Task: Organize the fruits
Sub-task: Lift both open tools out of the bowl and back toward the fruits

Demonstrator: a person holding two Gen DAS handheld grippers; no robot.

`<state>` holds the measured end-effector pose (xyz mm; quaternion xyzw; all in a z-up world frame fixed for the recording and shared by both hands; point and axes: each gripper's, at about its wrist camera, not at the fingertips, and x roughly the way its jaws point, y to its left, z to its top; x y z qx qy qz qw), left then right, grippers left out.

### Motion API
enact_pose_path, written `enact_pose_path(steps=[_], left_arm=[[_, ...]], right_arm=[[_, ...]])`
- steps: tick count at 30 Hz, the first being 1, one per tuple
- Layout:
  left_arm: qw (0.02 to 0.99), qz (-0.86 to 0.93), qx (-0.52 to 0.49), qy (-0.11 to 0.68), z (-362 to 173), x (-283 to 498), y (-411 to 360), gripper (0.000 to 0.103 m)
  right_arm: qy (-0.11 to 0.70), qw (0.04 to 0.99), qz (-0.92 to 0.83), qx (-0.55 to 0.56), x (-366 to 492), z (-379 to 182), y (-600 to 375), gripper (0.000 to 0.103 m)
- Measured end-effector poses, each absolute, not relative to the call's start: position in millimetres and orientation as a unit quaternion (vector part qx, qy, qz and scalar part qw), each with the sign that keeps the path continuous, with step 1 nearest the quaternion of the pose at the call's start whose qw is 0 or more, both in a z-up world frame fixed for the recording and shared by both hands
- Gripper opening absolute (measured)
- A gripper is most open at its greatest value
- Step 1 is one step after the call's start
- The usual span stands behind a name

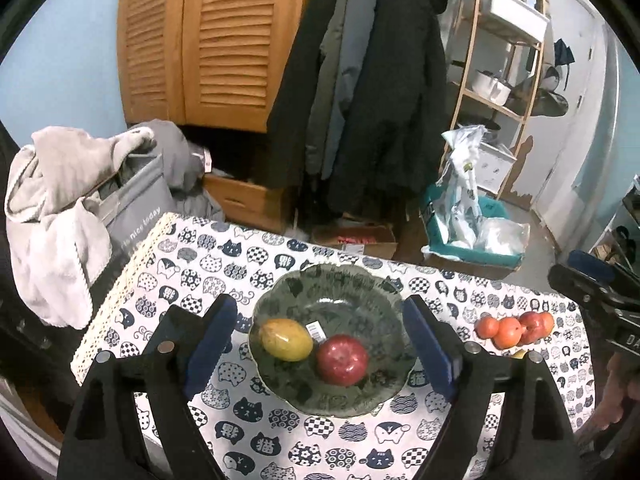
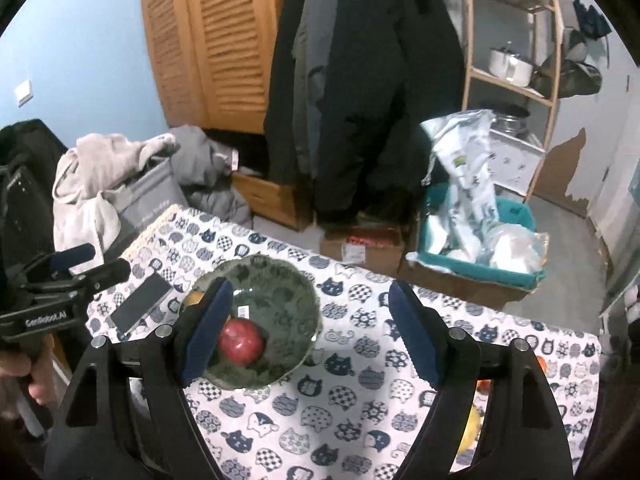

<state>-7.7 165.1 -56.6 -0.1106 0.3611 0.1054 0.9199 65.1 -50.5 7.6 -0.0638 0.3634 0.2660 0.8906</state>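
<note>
1. Cluttered room noted: louvred wooden cabinet [image 1: 208,40], dark coats [image 1: 380,92] hung beside it, a bamboo shelf rack [image 1: 500,80] to the right. A table spread with a white cat-print tablecloth [image 1: 280,432] carries the work.
2. A dark green scalloped ceramic plate [image 1: 344,284] is seen near the middle of the cloth. On it lie a yellow-green mango [image 1: 286,340] and a red apple [image 1: 342,360], close together, with a small barcode sticker [image 1: 318,330] between them.
3. A cluster of small orange-red fruits [image 1: 516,328] remains on the cloth toward its right edge, well apart from the plate. More fruit at that edge is glimpsed in the right wrist view, mostly hidden behind the finger.
4. A flat dark slab, possibly a phone [image 2: 140,300], is seen lying left of the plate.
5. Left gripper [image 1: 320,344]: jaws wide, nothing held, raised above the plate. Right gripper [image 2: 308,340]: jaws wide, empty, above bare cloth just right of the plate.
6. Judged: two fruits placed, the cluster not yet moved.
7. Risks: round fruit could roll off the right edge if nudged; a hard pinch could bruise it; a fruit dropped on the plate could knock the apple out.
</note>
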Motion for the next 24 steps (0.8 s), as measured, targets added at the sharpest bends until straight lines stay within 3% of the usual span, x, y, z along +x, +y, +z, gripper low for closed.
enact_pose_path(steps=[24], left_arm=[[0.944, 0.057, -0.050, 0.321, -17.0, 0.6, 89.5, 0.099]], right_arm=[[0.328, 0.927, 0.177, -0.051, 45.8, 26.8, -171.7, 0.084]])
